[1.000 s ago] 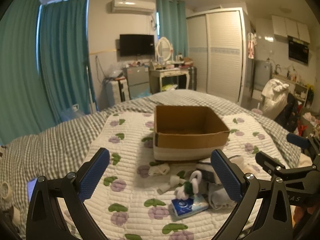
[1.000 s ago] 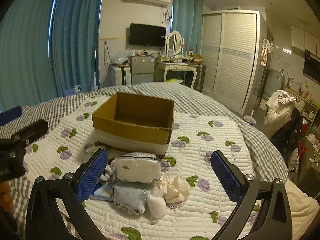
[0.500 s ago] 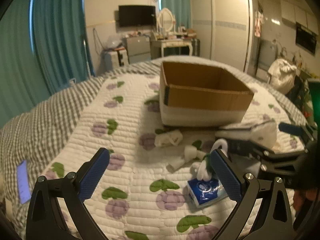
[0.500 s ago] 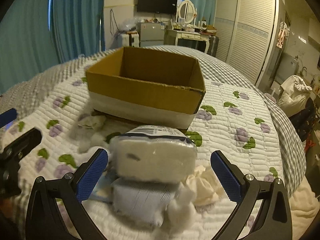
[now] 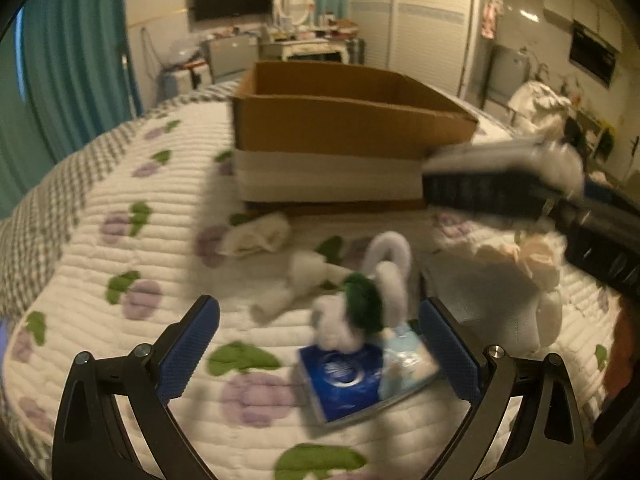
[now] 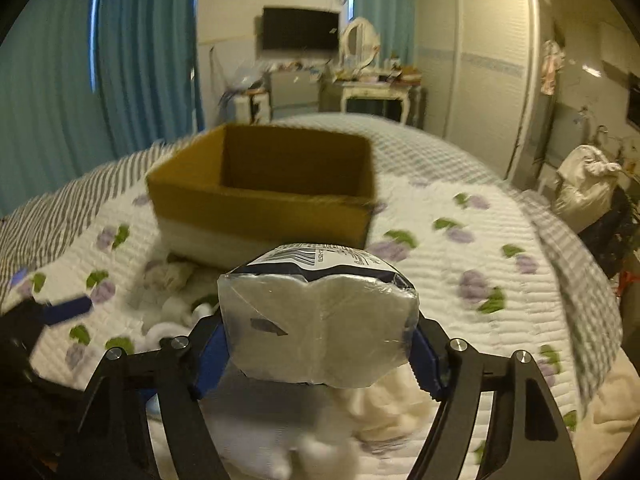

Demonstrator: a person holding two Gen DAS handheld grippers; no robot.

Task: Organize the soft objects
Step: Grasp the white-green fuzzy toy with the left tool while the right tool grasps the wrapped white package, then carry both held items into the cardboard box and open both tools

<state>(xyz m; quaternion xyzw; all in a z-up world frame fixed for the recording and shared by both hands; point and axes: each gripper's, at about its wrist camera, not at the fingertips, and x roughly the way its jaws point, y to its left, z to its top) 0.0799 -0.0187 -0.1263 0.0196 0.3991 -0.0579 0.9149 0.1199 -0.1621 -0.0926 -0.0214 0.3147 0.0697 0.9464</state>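
TV (image 6: 300, 34) on wall, wardrobe (image 6: 474, 60), teal curtains (image 6: 144, 48).

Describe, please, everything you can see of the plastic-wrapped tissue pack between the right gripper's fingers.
The tissue pack is a soft white block in clear plastic film, with a dark band and printed barcode label on top. It sits between the right gripper's blue pads, whose jaws have just been closing; its sides bulge over them. Its end faces the camera, above other white soft items on the quilt, in front of the cardboard box.
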